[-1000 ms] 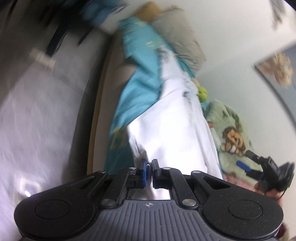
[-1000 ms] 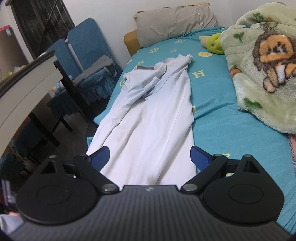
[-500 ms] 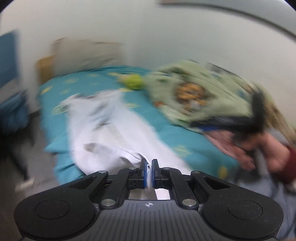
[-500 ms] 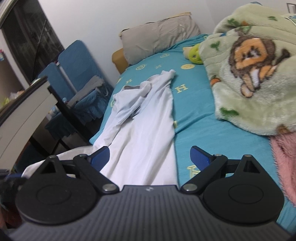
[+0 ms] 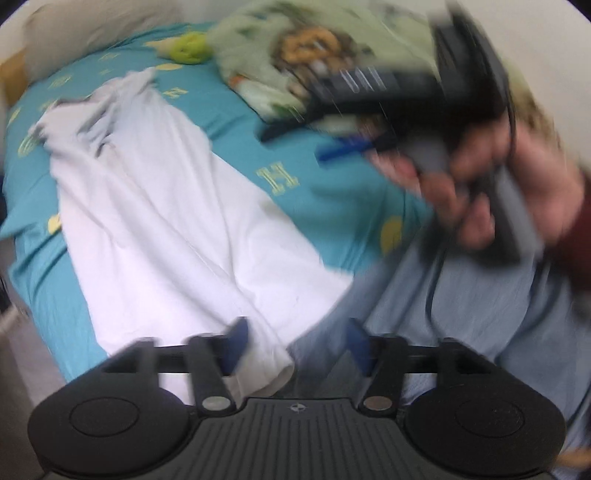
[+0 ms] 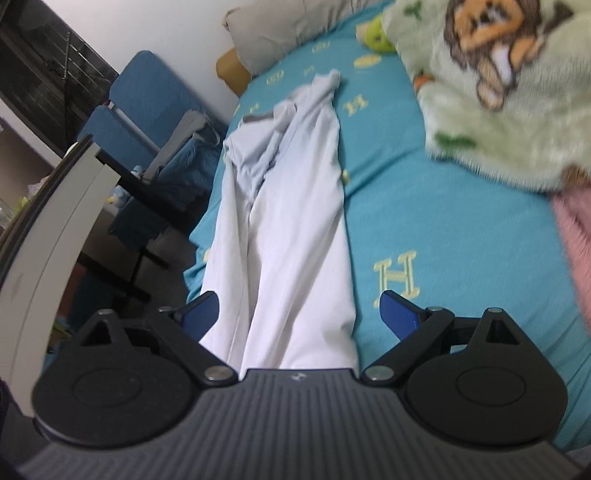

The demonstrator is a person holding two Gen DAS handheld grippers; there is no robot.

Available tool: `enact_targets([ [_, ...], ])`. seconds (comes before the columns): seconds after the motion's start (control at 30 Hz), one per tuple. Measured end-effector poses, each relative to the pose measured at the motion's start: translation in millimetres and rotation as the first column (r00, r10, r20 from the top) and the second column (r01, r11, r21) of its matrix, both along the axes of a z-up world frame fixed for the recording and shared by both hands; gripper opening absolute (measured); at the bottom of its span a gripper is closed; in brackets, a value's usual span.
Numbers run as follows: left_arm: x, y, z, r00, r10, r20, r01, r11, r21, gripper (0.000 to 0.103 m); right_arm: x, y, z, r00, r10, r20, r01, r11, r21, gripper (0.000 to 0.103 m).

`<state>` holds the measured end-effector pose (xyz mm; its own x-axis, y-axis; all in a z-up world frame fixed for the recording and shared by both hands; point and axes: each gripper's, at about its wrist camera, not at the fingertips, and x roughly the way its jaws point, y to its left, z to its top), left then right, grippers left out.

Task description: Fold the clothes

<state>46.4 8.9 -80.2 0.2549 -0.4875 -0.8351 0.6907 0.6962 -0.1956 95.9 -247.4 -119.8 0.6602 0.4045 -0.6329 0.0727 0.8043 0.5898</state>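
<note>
- White shirt [image 6: 291, 221] lies lengthwise on the teal bed [image 6: 443, 229], collar end bunched towards the pillow [image 6: 291, 26], hem end nearest you. It looks doubled along its length into a long strip, though the folds near the collar are rumpled.
- Your left gripper [image 5: 295, 345] has its jaws parted and holds nothing; the hem corner sits just under and between the blue pads, loose on the bed edge.
- Your right gripper [image 6: 299, 314] also has its jaws spread wide and empty, straddling the near end of the shirt from above.
- In the left view your right hand [image 5: 517, 177] and its gripper hang over the bed beside the blanket [image 6: 498, 74], well blurred, so exact height over the sheet cannot be told.
- Risk: the shirt's left edge lies close to the side of the bed by the chair [image 6: 147, 110]. A drag towards that side could slide the cloth off the mattress.
- Risk: the hem is several layers thick. If you pinch only the top layer, the strip will peel open instead of folding over.
- Risk: the bunched collar end could carry wrinkles into any further fold unless it is flattened.
- Risk: the blanket and the green toy [image 6: 376, 33] sit near the shirt's far end; a wide sweep could snag them.
</note>
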Motion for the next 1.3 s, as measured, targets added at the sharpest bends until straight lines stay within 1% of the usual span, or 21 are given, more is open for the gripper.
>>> enact_targets([
  [0.07, 18.4, 15.3, 0.0, 0.99, 0.142, -0.022, -0.142, 0.989, -0.03, 0.072, 0.9, 1.2, -6.4, 0.999, 0.009, -0.036, -0.008, 1.0, 0.012, 0.094],
  [0.1, 29.3, 22.4, -2.8, 0.975, 0.221, -0.031, -0.221, 0.975, -0.025, 0.073, 1.6, 2.4, -9.9, 0.998, 0.014, -0.056, -0.013, 1.0, 0.014, 0.095],
  [0.17, 55.1, 35.1, -14.7, 0.919, 0.394, -0.035, -0.393, 0.919, 0.03, 0.074, 3.1, 4.7, -17.0, 0.995, 0.025, -0.095, -0.024, 1.0, 0.018, 0.095],
  [0.23, 77.7, 48.8, -29.0, 0.844, 0.533, -0.061, -0.528, 0.845, 0.084, 0.075, 4.5, 7.1, -24.0, 0.99, 0.036, -0.134, -0.033, 0.999, 0.023, 0.095],
  [0.3, 95.0, 59.8, -41.3, 0.773, 0.626, -0.102, -0.615, 0.779, 0.12, 0.075, 6.1, 11.9, -31.6, 0.983, 0.051, -0.175, -0.049, 0.999, 0.015, 0.095],
  [0.33, 101.6, 63.9, -47.4, 0.751, 0.651, -0.11, -0.638, 0.759, 0.131, 0.075, 7.0, 14.9, -35.5, 0.979, 0.059, -0.196, -0.059, 0.998, 0.007, 0.095],
  [0.4, 109.2, 64.2, -56.3, 0.728, 0.678, -0.097, -0.658, 0.732, 0.176, 0.075, 8.8, 21.3, -43.3, 0.968, 0.078, -0.238, -0.082, 0.997, -0.006, 0.095],
  [0.43, 109.4, 63.1, -60.1, 0.725, 0.683, -0.09, -0.658, 0.725, 0.204, 0.075, 9.9, 24.8, -46.4, 0.962, 0.095, -0.255, -0.101, 0.995, -0.008, 0.095],
  [0.47, 106.3, 63.3, -63.5, 0.728, 0.68, -0.088, -0.648, 0.725, 0.234, 0.075, 10.2, 27.0, -47.4, 0.96, 0.107, -0.26, -0.113, 0.994, -0.008, 0.095],
  [0.53, 104.8, 58.7, -69.9, 0.748, 0.656, -0.101, -0.613, 0.741, 0.274, 0.075, 11.0, 31.2, -49.4, 0.954, 0.131, -0.268, -0.138, 0.99, -0.007, 0.096],
  [0.6, 105.7, 54.4, -70.4, 0.765, 0.635, -0.11, -0.589, 0.758, 0.279, 0.076, 10.4, 33.9, -49.7, 0.951, 0.145, -0.272, -0.154, 0.988, -0.012, 0.096],
  [0.67, 103.3, 53.3, -72.2, 0.765, 0.628, -0.142, -0.58, 0.768, 0.271, 0.078, 8.8, 35.4, -48.9, 0.949, 0.154, -0.273, -0.166, 0.986, -0.019, 0.096],
  [0.77, 97.5, 52.1, -73.1, 0.773, 0.606, -0.186, -0.556, 0.789, 0.263, 0.081, 5.7, 38.2, -47.2, 0.946, 0.172, -0.275, -0.186, 0.982, -0.027, 0.092],
  [0.83, 93.8, 47.4, -72.2, 0.792, 0.576, -0.203, -0.522, 0.811, 0.265, 0.081, 3.6, 41.2, -46.0, 0.943, 0.186, -0.275, -0.202, 0.979, -0.031, 0.09],
  [0.9, 88.6, 40.6, -71.0, 0.812, 0.538, -0.226, -0.479, 0.836, 0.268, 0.081, 2.5, 45.8, -46.8, 0.938, 0.207, -0.278, -0.225, 0.974, -0.032, 0.081],
  [1.0, 83.1, 33.9, -69.3, 0.832, 0.493, -0.256, -0.423, 0.861, 0.281, 0.078, -0.1, 51.8, -46.4, 0.932, 0.232, -0.279, -0.254, 0.966, -0.043, 0.079],
  [1.07, 78.2, 29.5, -67.7, 0.846, 0.471, -0.252, -0.395, 0.869, 0.298, 0.066, -1.5, 55.3, -46.3, 0.928, 0.243, -0.281, -0.268, 0.962, -0.054, 0.078],
  [1.1, 75.9, 27.5, -67.1, 0.852, 0.46, -0.249, -0.382, 0.872, 0.306, 0.064, -2.0, 57.5, -46.1, 0.926, 0.248, -0.283, -0.277, 0.959, -0.066, 0.077],
  [1.2, 70.3, 25.0, -63.2, 0.861, 0.443, -0.249, -0.36, 0.878, 0.317, 0.043, -5.3, 66.6, -45.5, 0.914, 0.281, -0.292, -0.321, 0.942, -0.101, 0.067],
  [1.23, 68.6, 25.1, -61.1, 0.861, 0.44, -0.254, -0.357, 0.88, 0.312, 0.035, -6.5, 69.4, -45.3, 0.908, 0.295, -0.296, -0.34, 0.934, -0.112, 0.06],
  [1.3, 64.4, 22.8, -57.3, 0.871, 0.427, -0.245, -0.347, 0.885, 0.31, 0.026, -8.8, 75.6, -44.0, 0.904, 0.298, -0.306, -0.359, 0.919, -0.163, 0.041],
])
